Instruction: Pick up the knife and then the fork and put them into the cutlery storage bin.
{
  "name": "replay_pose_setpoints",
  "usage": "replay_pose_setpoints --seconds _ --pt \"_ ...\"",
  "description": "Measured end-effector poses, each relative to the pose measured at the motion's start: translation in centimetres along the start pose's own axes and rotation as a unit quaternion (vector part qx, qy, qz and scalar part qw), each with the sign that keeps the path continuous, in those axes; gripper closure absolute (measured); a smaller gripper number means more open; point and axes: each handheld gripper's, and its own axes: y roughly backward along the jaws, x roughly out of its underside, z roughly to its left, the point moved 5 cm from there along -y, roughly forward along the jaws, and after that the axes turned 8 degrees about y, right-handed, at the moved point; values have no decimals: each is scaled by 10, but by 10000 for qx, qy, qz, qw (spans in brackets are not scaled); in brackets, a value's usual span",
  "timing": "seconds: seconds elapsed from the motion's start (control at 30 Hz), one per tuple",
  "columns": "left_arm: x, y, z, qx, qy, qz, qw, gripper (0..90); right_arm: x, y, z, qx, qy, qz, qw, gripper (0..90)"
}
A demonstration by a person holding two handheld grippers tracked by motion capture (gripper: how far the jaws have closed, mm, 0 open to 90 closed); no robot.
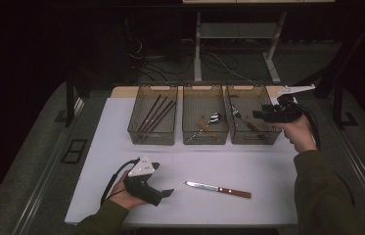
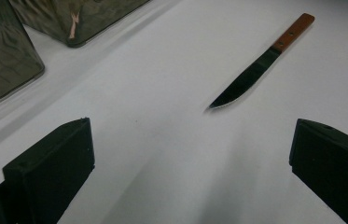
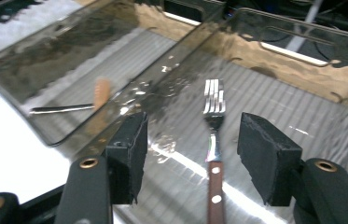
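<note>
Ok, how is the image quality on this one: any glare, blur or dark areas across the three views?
High view: the room is dark around the lit white table. Left gripper view: the wooden-handled knife is sharp, with soft shadows below it. Right gripper view: glare streaks the smoky transparent plastic bin; the wooden-handled fork is clear, the neighbouring bin's contents blurred.

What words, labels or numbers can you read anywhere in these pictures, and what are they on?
None: no readable text on the three bins, the knife, the fork, the table or either gripper.
</note>
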Motion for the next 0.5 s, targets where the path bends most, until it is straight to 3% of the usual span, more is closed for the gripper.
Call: replay_pose_setpoints --seconds 0.27,0.5 --pt "0 0 0 -11 25 -16 10000 0 10 15 24 -169 252 -163 9994 393" --pt "0 0 0 -13 30 -18 10000 0 19 21 48 -376 461 -133 9981 356"
